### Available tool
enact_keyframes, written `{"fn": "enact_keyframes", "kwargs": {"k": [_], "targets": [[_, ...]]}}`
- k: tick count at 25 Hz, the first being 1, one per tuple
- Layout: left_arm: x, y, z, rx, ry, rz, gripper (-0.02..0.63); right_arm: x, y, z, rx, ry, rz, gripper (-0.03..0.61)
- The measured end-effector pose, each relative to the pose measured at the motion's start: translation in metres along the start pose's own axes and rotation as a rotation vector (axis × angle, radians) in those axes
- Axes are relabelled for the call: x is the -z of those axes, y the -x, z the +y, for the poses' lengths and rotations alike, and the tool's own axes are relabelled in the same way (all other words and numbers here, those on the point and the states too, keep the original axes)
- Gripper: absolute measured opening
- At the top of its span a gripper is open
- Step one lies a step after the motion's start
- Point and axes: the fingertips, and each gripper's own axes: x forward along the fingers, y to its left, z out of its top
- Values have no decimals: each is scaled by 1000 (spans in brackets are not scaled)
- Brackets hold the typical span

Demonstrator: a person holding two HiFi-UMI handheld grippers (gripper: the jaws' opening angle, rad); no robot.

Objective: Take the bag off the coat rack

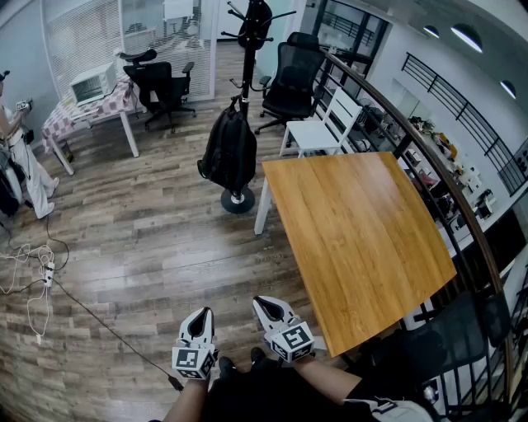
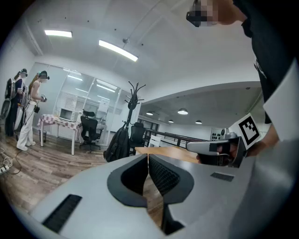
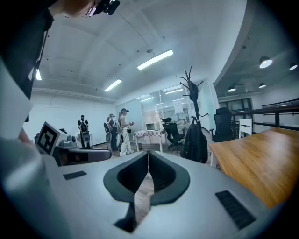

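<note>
Left claw and right claw clenched, empty. Black bag hangs from coat rack, well apart from both, near the far corner of the table. Judged soft, sagging, fairly heavy; grasp the top strap.

The bag hangs on the coat rack, left of the table.

I was in an office: black swivel chairs at a desk, a coat rack, glass partitions with blinds, a wooden table, strip lights overhead.
</note>
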Motion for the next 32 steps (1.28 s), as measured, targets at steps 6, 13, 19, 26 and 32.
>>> {"fn": "enact_keyframes", "kwargs": {"k": [6,13,19,26,32], "targets": [[-33,9,-30,-15,-36,-50,20,-13,24,-9,-61,25,-11,35],[-40,14,-47,-28,-24,-59,20,-25,57,-19,-77,-41,-87,35],[-47,12,-56,-15,-16,-62,20,-24,67,-43,-61,-79,-70,35],[-46,5,-50,-30,33,-56,20,-29,66,-57,-102,-96,-90,35],[-50,5,-52,-105,-18,-68,20,-20,65,-69,-108,-65,-64,35]]}}
